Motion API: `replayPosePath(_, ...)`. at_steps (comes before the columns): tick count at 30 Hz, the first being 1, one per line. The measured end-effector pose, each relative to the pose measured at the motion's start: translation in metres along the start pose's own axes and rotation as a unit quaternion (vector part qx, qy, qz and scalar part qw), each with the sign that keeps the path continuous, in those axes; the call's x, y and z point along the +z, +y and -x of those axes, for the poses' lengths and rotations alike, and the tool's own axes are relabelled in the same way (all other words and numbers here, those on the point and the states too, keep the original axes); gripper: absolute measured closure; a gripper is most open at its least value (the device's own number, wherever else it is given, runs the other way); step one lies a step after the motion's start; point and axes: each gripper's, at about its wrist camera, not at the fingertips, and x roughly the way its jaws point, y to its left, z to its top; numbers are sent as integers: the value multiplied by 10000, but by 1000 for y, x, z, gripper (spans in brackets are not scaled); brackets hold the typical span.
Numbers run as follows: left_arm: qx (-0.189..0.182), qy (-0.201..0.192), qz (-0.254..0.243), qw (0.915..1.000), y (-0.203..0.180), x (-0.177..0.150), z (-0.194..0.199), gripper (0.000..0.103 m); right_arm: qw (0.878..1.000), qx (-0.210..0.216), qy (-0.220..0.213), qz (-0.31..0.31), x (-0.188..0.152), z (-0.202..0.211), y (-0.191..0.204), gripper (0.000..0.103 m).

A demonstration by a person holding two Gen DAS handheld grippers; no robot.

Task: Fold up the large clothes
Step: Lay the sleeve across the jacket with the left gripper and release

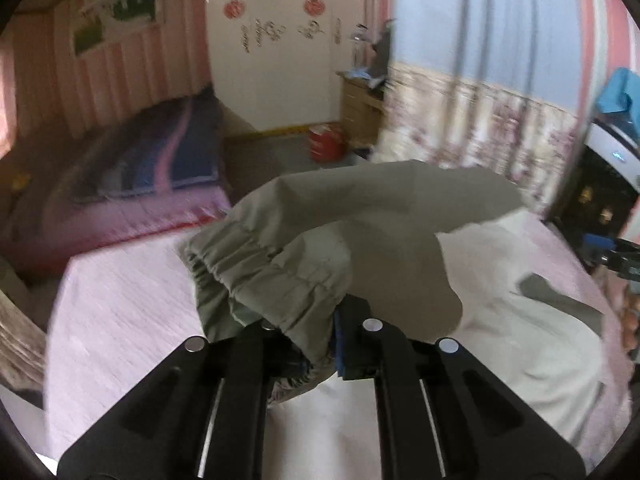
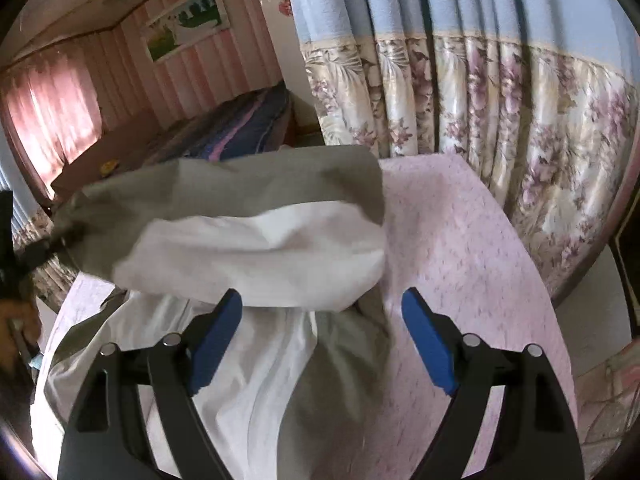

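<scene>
So the left tool [image 1: 308,340] is clamped tight on the gathered elastic edge of the grey-green garment [image 1: 360,216], holding that end up off the pink-covered worktop [image 1: 120,300], and the cloth runs away from it toward the far right, white lining showing underneath. The right tool [image 2: 322,312] has its 2 blue pads [image 2: 428,340] spread wide with nothing between them. The lifted fold hangs just ahead and left of it, so I'd guess the right one grabs next.
</scene>
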Motion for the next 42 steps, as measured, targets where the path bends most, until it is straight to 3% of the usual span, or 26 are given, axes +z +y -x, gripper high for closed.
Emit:
replayPosePath(4, 540, 331, -57, 9980, 38, 11, -44, 82, 9991, -229, 207, 292, 29, -43, 10, 21)
replayPosePath(7, 773, 682, -65, 9947, 55, -9, -82, 53, 9979, -320, 465, 331, 45, -80, 10, 21)
replayPosePath(9, 712, 873, 94, 9936, 69, -26, -99, 47, 9972, -320, 618, 281, 52, -99, 6, 21)
replayPosePath(10, 703, 900, 162, 9933, 74, -30, -103, 37, 9971, -352, 624, 257, 57, -107, 4, 21)
replayPosePath(11, 701, 828, 277, 9937, 80, -33, -100, 28, 9975, -327, 579, 223, 62, -113, 1, 21)
replayPosePath(16, 658, 300, 743, 9946, 105, -7, -81, 3, 9977, -48, 538, -414, 86, -143, -25, 21)
replayPosePath(20, 529, 210, 1238, 9907, 127, 15, -85, 3, 9933, 405, 578, -920, 94, -161, -39, 21)
replayPosePath(23, 231, 803, 1106, 9904, 122, 12, -124, 3, 9919, 421, 901, -789, 93, -184, -35, 21)
replayPosePath(24, 354, 955, 916, 9906, 116, 8, -137, 3, 9916, 447, 1047, -612, 91, -193, -29, 25)
replayPosePath(25, 433, 1126, 707, 9902, 110, 3, -151, 6, 9915, 409, 1125, -506, 90, -198, -25, 47)
replayPosePath(27, 359, 1411, 674, 9870, 104, -10, -175, 20, 9924, 261, 1177, -240, 88, -205, -16, 61)
replayPosePath(29, 217, 1573, 831, 9838, 101, -20, -193, 54, 9933, 60, 1144, 173, 90, -208, -2, 70)
replayPosePath(32, 609, 1386, 587, 9867, 90, -20, -202, 80, 9915, -435, 796, 933, 98, -203, 23, 77)
replayPosePath(35, 952, 916, 525, 9898, 91, -1, -191, 88, 9821, -883, -87, 1663, 111, -178, 57, 81)
replayPosePath(36, 1310, 607, 299, 9891, 87, 8, -182, 89, 9750, -1023, -447, 1919, 114, -168, 72, 81)
replayPosePath(38, 1762, 198, 88, 9841, 81, 21, -169, 90, 9680, -1193, -665, 2103, 116, -165, 85, 81)
replayPosePath(40, 1831, 154, 173, 9828, 81, 25, -170, 87, 9688, -1367, -431, 2020, 116, -181, 84, 75)
replayPosePath(42, 2023, 217, 32, 9791, 77, 18, -180, 77, 9672, -1665, 56, 1917, 107, -207, 70, 56)
